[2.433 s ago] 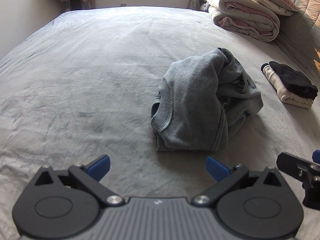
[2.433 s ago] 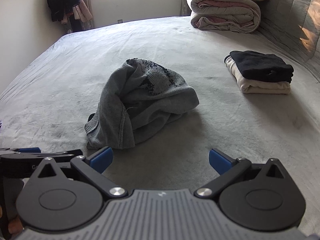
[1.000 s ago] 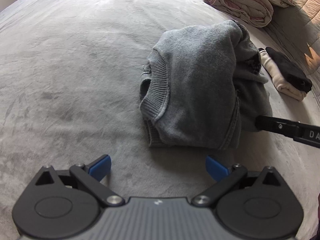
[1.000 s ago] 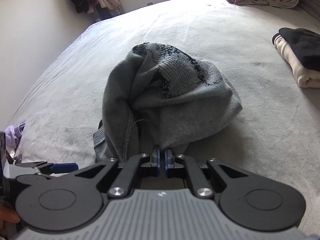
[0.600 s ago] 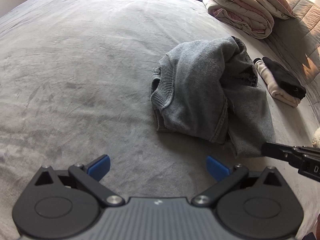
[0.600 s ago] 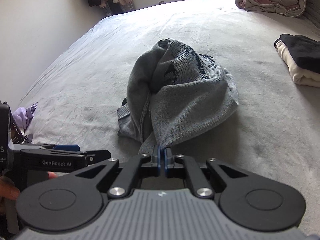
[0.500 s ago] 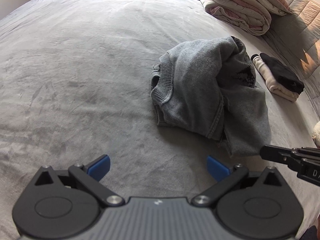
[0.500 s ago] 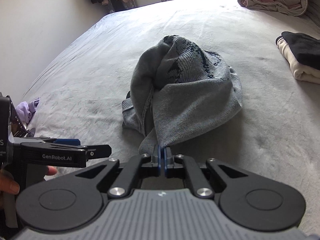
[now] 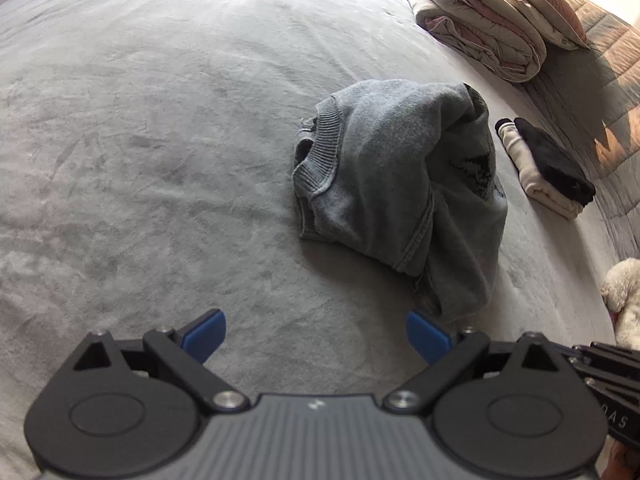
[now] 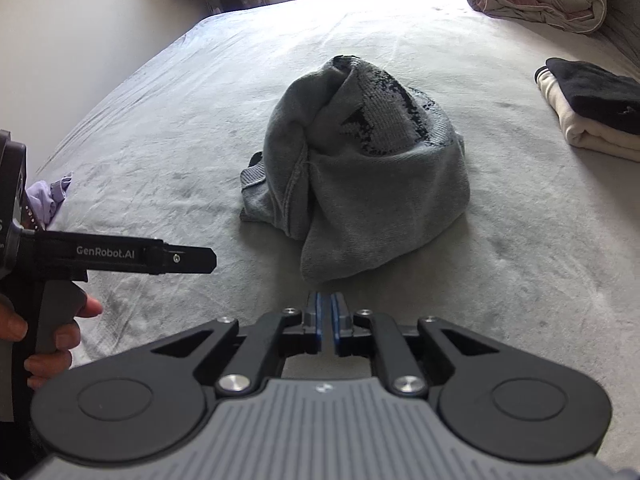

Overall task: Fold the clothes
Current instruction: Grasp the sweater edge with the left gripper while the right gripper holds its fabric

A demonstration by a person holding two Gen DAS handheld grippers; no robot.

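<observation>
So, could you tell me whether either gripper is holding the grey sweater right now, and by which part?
Nothing is held. The right gripper has its jaws opening with no cloth between them, just short of the sweater; the left gripper is wide open over the bed.

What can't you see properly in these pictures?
- Sweater: crumpled in both views, so its sleeves and underside are hidden in its own folds.
- Purple cloth: right wrist view, partly behind the left gripper.
- White fluffy thing: left wrist view, cut off by the edge.
- Cream garment: covered by the black one.
</observation>
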